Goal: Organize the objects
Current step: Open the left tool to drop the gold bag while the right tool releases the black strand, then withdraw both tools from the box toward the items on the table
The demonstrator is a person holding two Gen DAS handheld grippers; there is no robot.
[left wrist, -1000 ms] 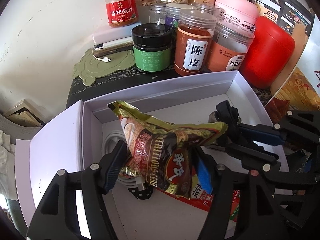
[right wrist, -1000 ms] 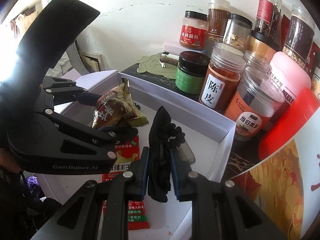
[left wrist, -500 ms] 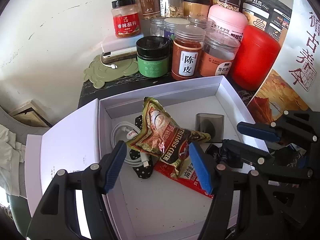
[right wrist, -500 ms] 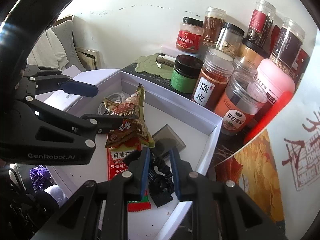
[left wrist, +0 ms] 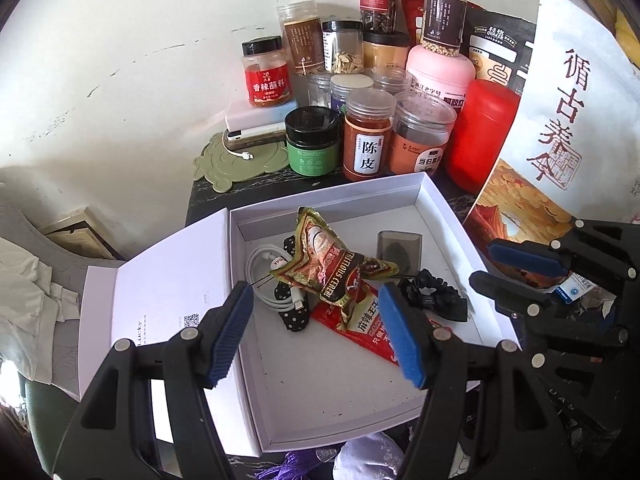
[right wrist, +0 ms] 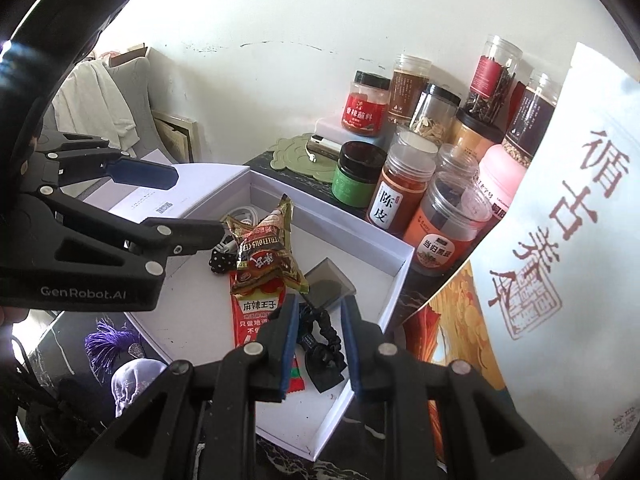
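Observation:
A white open box [left wrist: 456, 224] [right wrist: 394, 292] holds a brown cereal packet [left wrist: 332, 268] [right wrist: 264, 258], a red snack sachet [left wrist: 370, 326] [right wrist: 250, 320], a white cable [left wrist: 266, 276], a dotted black pouch [left wrist: 294, 314], a grey translucent case [left wrist: 398, 246] [right wrist: 326, 284] and a black hair tie [left wrist: 434, 294] [right wrist: 326, 340]. My left gripper [left wrist: 316, 336] is open and empty above the box's front. My right gripper [right wrist: 320, 344] is open above the hair tie, apart from it.
Several spice jars [left wrist: 366, 140] [right wrist: 404, 190], a green jar [left wrist: 312, 140], a red canister [left wrist: 478, 132], a power bank [left wrist: 256, 130] and a green mat [left wrist: 236, 160] stand behind the box. A large paper bag [left wrist: 560, 128] [right wrist: 576, 240] stands at the right. The box lid [left wrist: 160, 296] lies left.
My left gripper let go of the cereal packet, which now lies in the box, and drew back. My right gripper released the black hair tie into the box and opened.

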